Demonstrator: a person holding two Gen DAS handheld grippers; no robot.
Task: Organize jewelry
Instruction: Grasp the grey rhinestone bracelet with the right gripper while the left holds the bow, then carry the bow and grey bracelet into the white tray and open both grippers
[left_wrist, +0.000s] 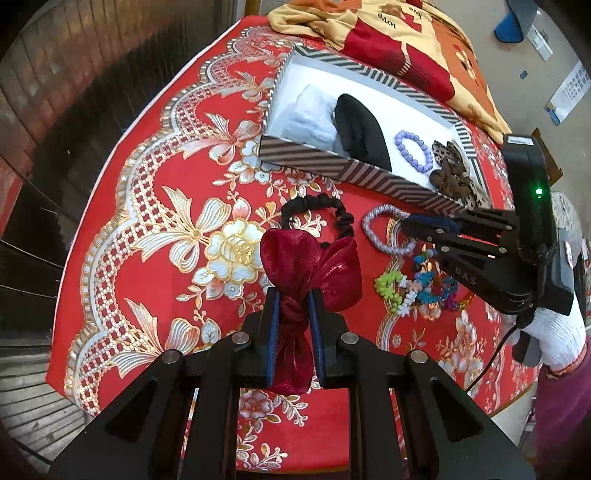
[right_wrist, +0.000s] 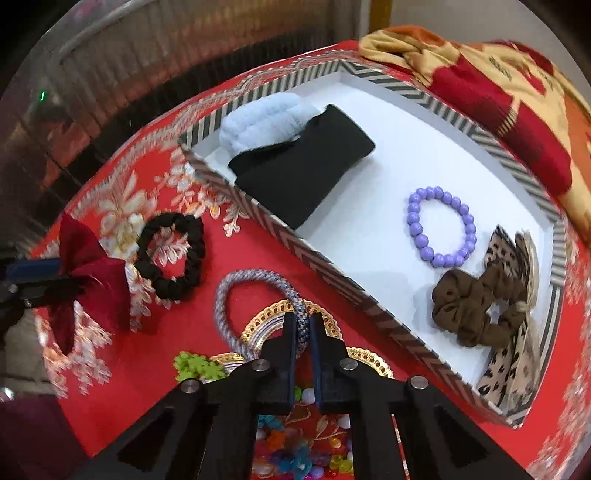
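Red floral table (left_wrist: 155, 192), blanket (left_wrist: 391, 22) behind reading "love". Left claw (left_wrist: 293, 306) pinches the red bow (left_wrist: 306, 266), hiding its knot; right claw (right_wrist: 303, 325) grips the grey braided bracelet (right_wrist: 236, 295), its arm partly masking the colourful beads (left_wrist: 417, 288).

Red floral-clothed table (left_wrist: 155, 206): striped box (left_wrist: 325, 168) toward far edge, folded blanket (left_wrist: 436, 48) at far corner, black scrunchie (right_wrist: 171, 256), colourful bead bracelets (left_wrist: 417, 288), possibly several.

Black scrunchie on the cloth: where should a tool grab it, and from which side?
The black scrunchie lies flat as an open ring, apart from the box. Come from above and pinch one stretch of the band, one finger inside the loop, one outside. The side facing the woven bracelet looks freest; the red bow crowds the other side.
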